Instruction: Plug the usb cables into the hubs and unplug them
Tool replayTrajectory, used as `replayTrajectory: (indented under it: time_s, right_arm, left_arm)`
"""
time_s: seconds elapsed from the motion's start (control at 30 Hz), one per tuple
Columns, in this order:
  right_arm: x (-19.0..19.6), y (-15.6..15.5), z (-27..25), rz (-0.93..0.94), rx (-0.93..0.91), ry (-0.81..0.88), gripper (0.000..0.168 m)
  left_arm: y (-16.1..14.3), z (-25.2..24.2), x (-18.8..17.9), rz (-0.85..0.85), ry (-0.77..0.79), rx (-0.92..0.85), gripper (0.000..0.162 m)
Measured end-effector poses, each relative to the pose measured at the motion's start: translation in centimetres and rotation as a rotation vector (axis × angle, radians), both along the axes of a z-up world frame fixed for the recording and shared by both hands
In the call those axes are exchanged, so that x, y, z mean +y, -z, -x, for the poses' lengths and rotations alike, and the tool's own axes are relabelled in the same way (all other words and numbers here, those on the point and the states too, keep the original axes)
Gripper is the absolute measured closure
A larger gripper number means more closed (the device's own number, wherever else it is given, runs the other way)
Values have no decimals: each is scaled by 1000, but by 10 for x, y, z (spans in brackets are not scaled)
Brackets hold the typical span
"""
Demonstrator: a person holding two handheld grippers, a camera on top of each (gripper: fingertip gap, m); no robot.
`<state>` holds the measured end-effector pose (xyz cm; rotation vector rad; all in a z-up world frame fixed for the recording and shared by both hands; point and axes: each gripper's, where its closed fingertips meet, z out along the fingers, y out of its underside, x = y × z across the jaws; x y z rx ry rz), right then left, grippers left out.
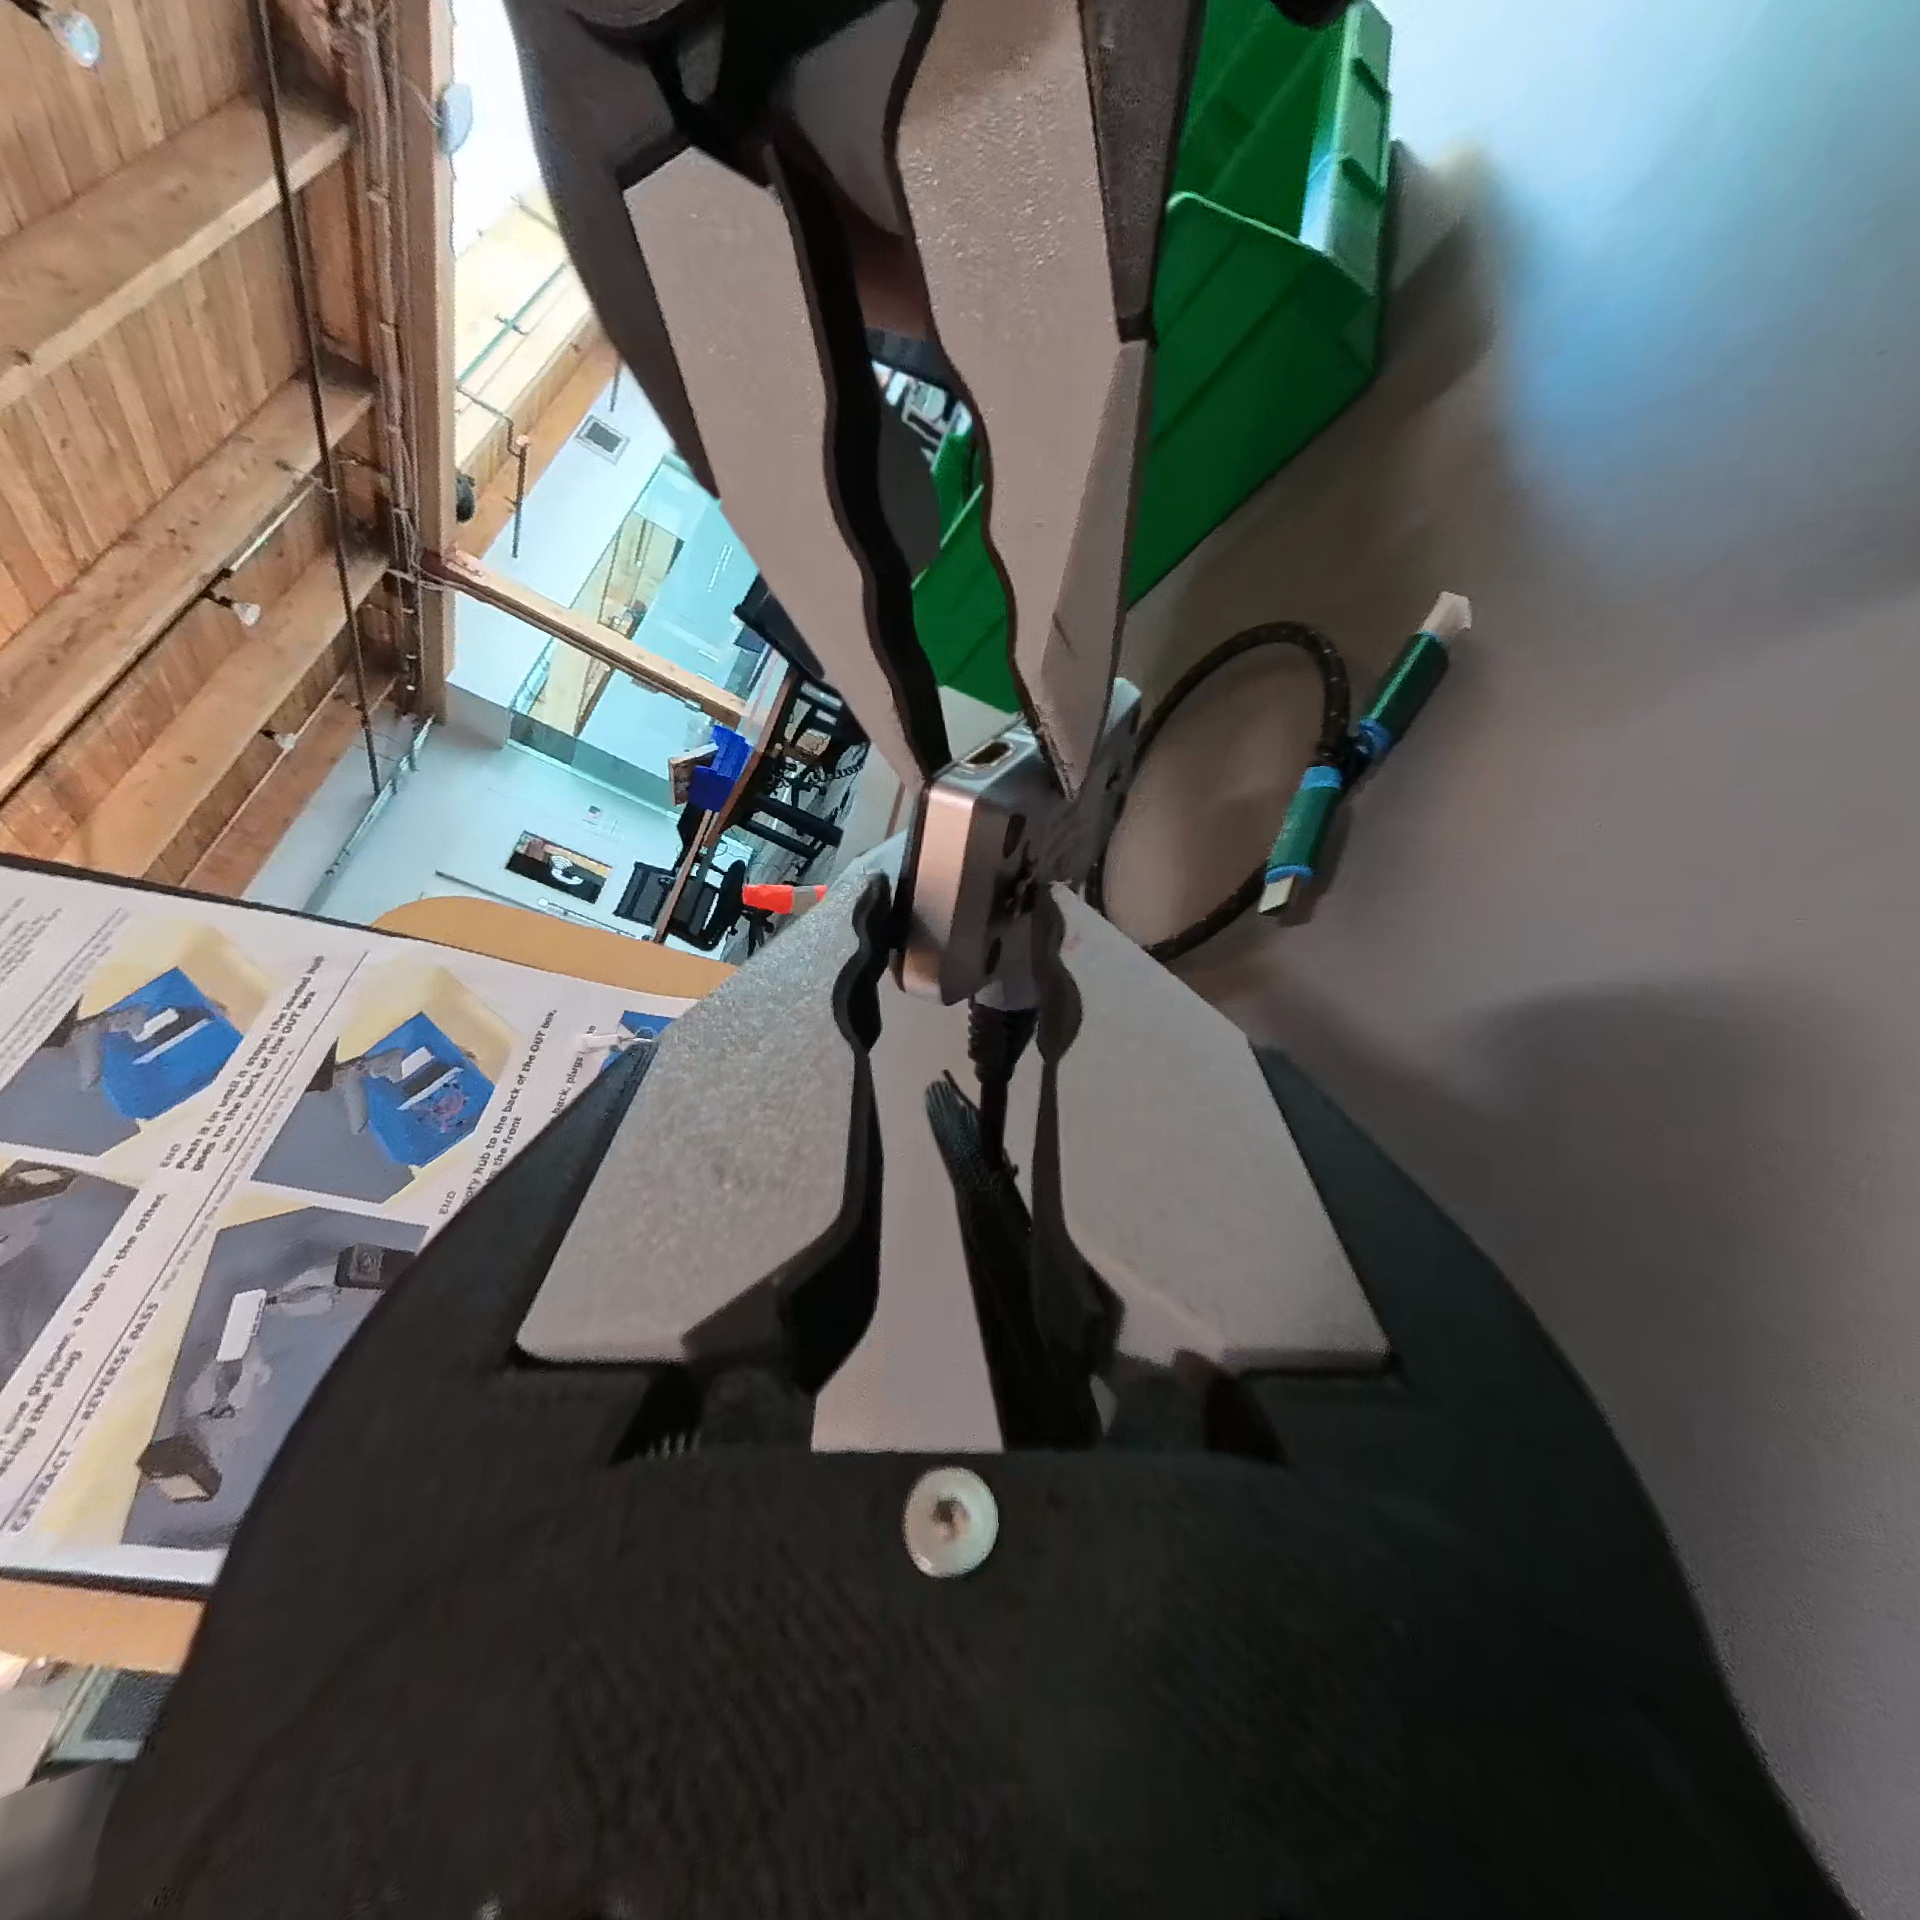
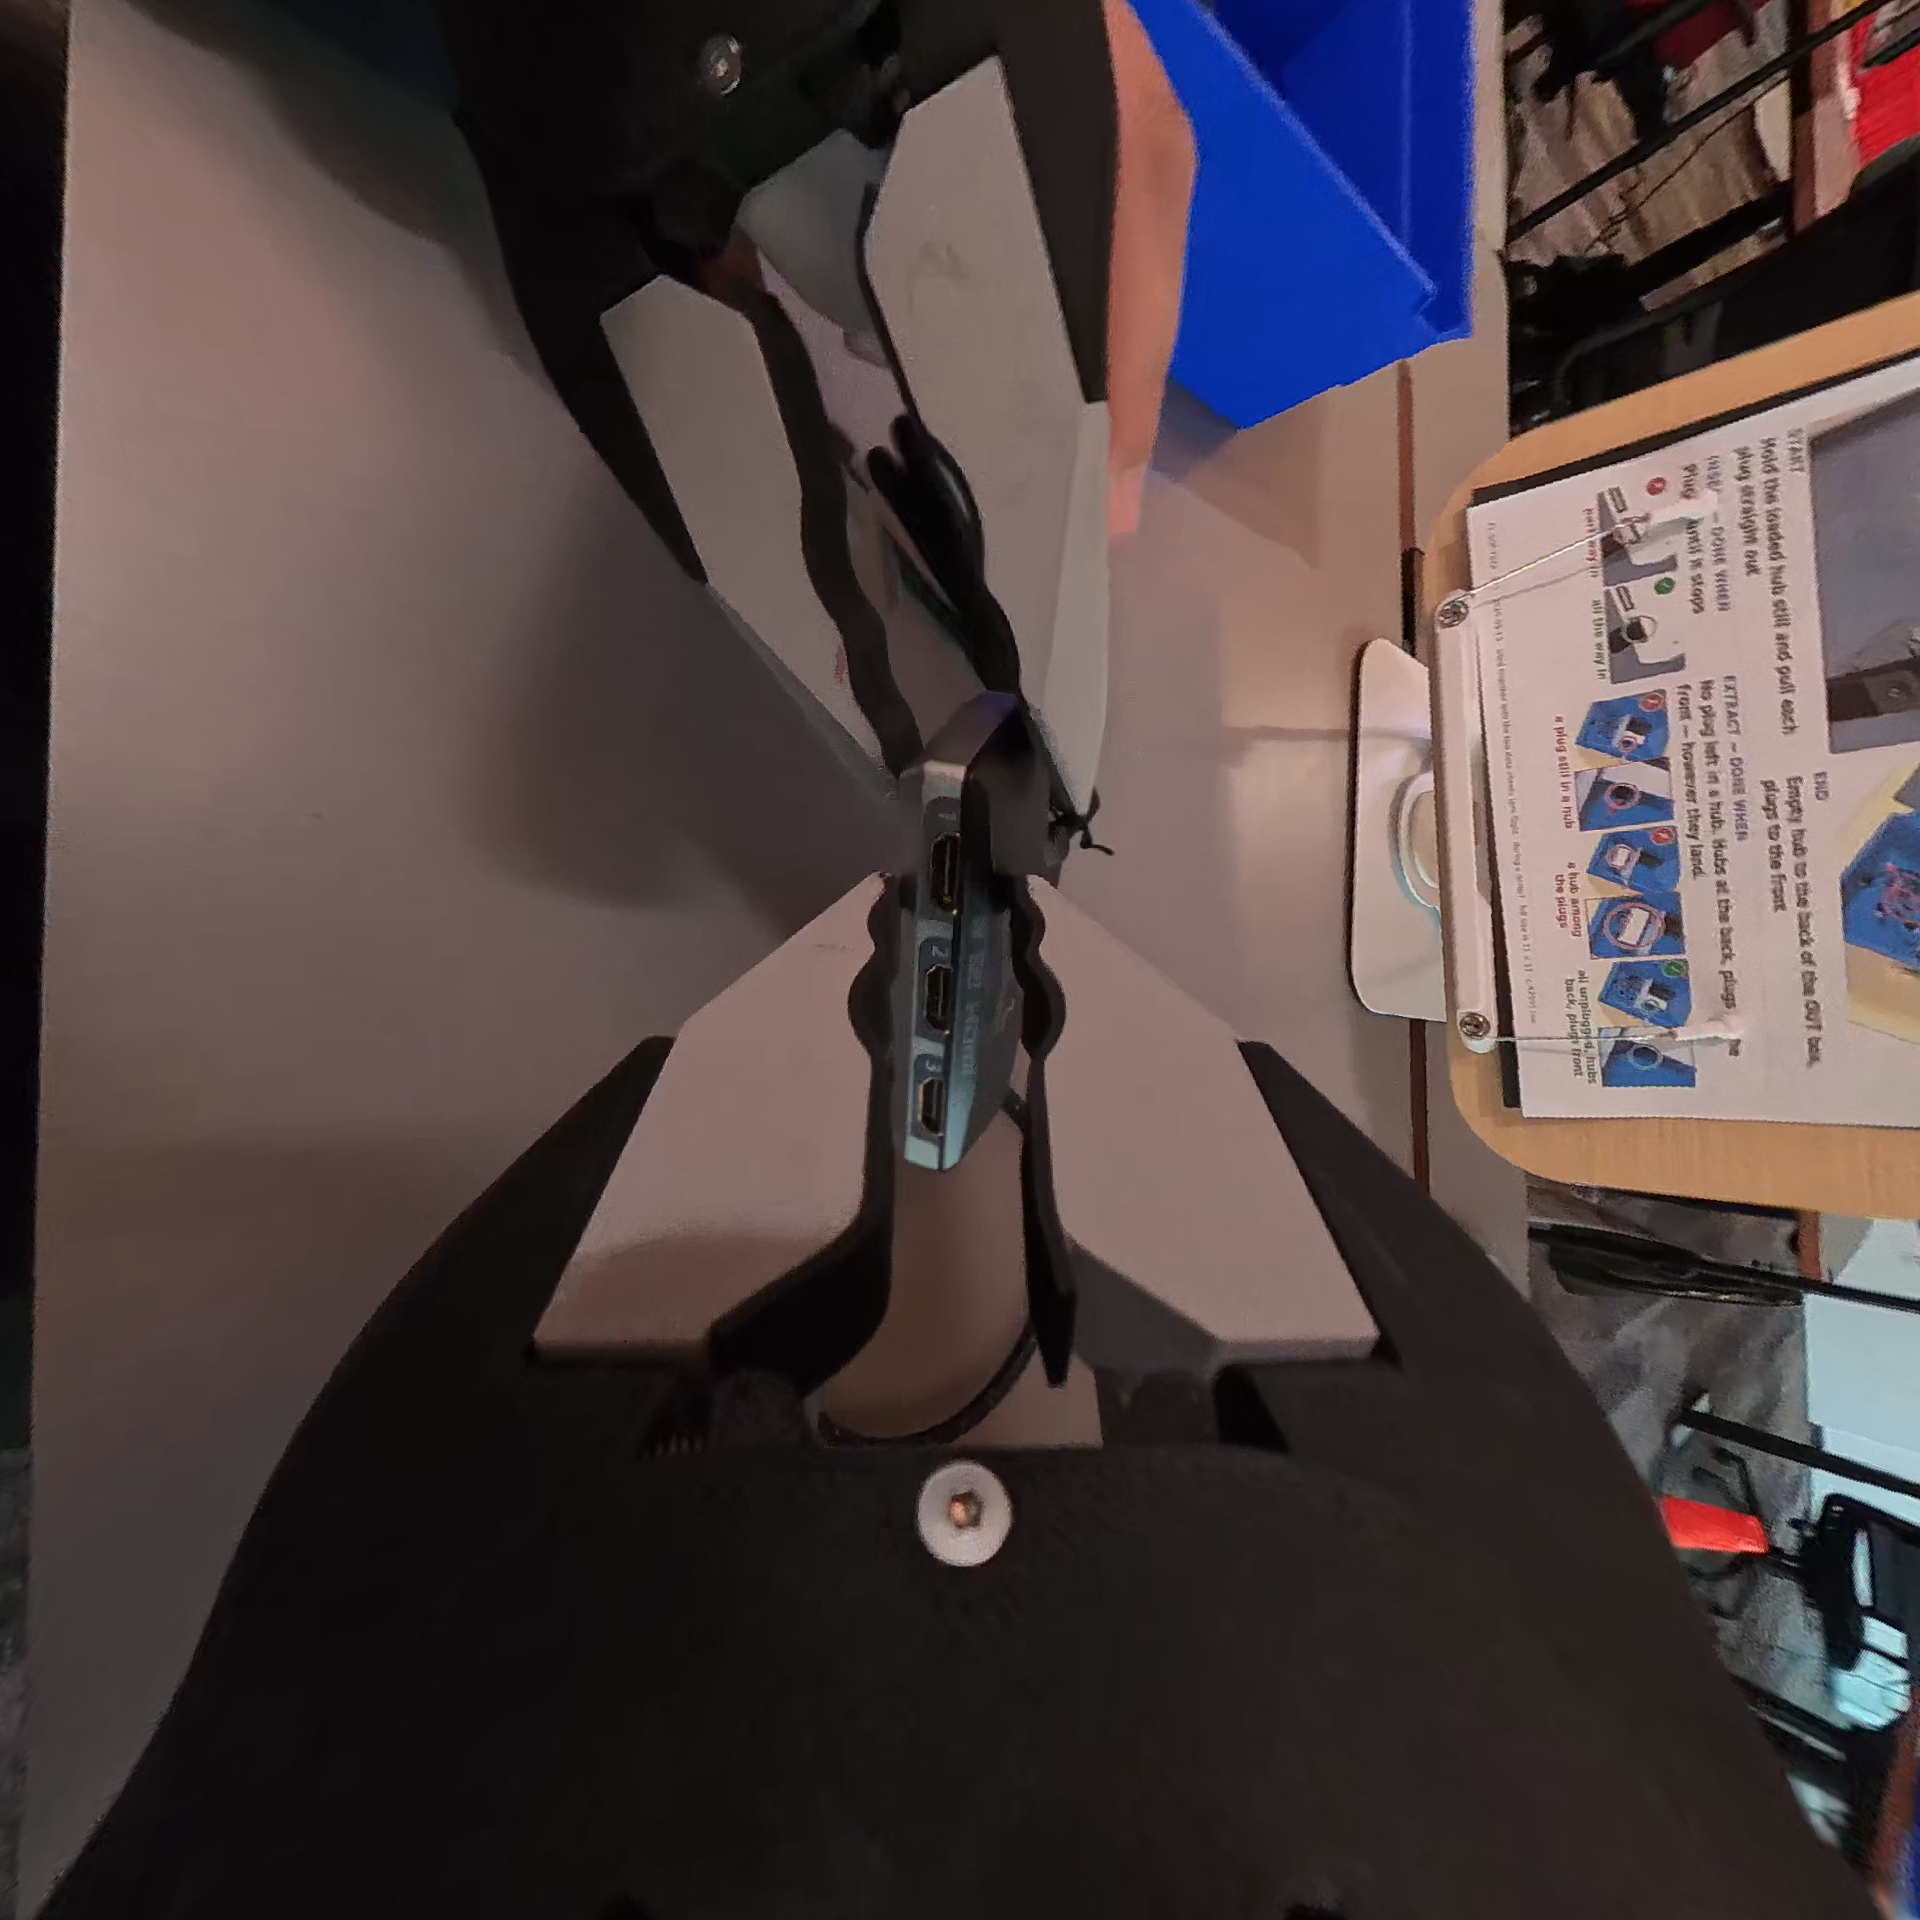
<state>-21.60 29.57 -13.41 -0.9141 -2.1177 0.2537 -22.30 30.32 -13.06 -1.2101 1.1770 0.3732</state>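
A grey hub with a row of three ports (image 2: 940, 987) is held between both grippers above the grey table (image 2: 312, 727). My right gripper (image 2: 956, 904) is shut on the hub's port end. My left gripper (image 2: 977, 779) comes in from the top of the right wrist view and pinches the hub's far end. In the left wrist view my left gripper (image 1: 966, 909) is shut on the hub's (image 1: 951, 883) grey end, and the hub's black cable (image 1: 992, 1081) runs back between its fingers. My right gripper (image 1: 1003, 774) comes in from above and meets it tip to tip.
A coiled black braided cable (image 1: 1335, 665) with green plugs (image 1: 1304, 842) lies on the table (image 1: 1558, 1039) beside green bins (image 1: 1247, 312). A blue bin (image 2: 1299, 187) stands behind the left gripper. A printed sheet (image 2: 1714, 779) on a clipboard stands to one side, with a hand (image 2: 1143, 312) near the bin. Both grippers' tips are close together, under 4 cm apart.
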Motion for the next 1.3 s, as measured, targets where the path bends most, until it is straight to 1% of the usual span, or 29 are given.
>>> replayTrajectory:
  time_s: [0.2, 0.33, 0.37, 0.4, 0.43, 0.53, 0.67, 0.8, 0.9, 0.93, 0.97, 1.17, 1.3]
  right_arm:
    - [13, -8, -11, 134, 99, 98, 143]
    - [29, -4, -11, 38, 127, 177, 141]
    - [29, -2, -10, 11, 122, 174, 143]
    - [28, 0, -10, -11, 115, 164, 149]
    - [27, 2, -9, -41, 108, 154, 150]
    - [28, 7, -9, -131, 89, 127, 151]
    - [26, 11, -13, -169, 84, 45, 151]
    - [24, 16, -14, -161, 56, -7, 150]
    - [15, 12, -9, -129, 64, -43, 150]
    - [13, 12, -8, -130, 63, -50, 150]
    - [12, 11, -7, -138, 60, -55, 150]
    - [10, 17, -6, -183, 29, -55, 150]
    - [0, 19, -2, -178, 4, -72, 150]
  left_arm:
    - [-9, 13, 5, -12, -39, -70, 140]
    - [-16, 3, -5, -5, 39, -127, 141]
    - [-17, 0, -7, 4, 58, -144, 141]
    - [-18, -1, -7, 13, 64, -159, 141]
    - [-16, 0, -6, 26, 65, -175, 140]
    - [-11, -1, -6, 79, 94, -229, 140]
    - [-2, -8, -11, 155, 140, -231, 141]
    - [6, -15, -16, 199, 169, -205, 130]
    - [8, -17, -14, 174, 154, -173, 129]
    - [6, -16, -13, 141, 142, -162, 134]
    - [2, -14, -12, 96, 132, -150, 143]
    - [5, -17, -13, 91, 144, -122, 141]
    - [10, -25, -14, 73, 140, -82, 141]
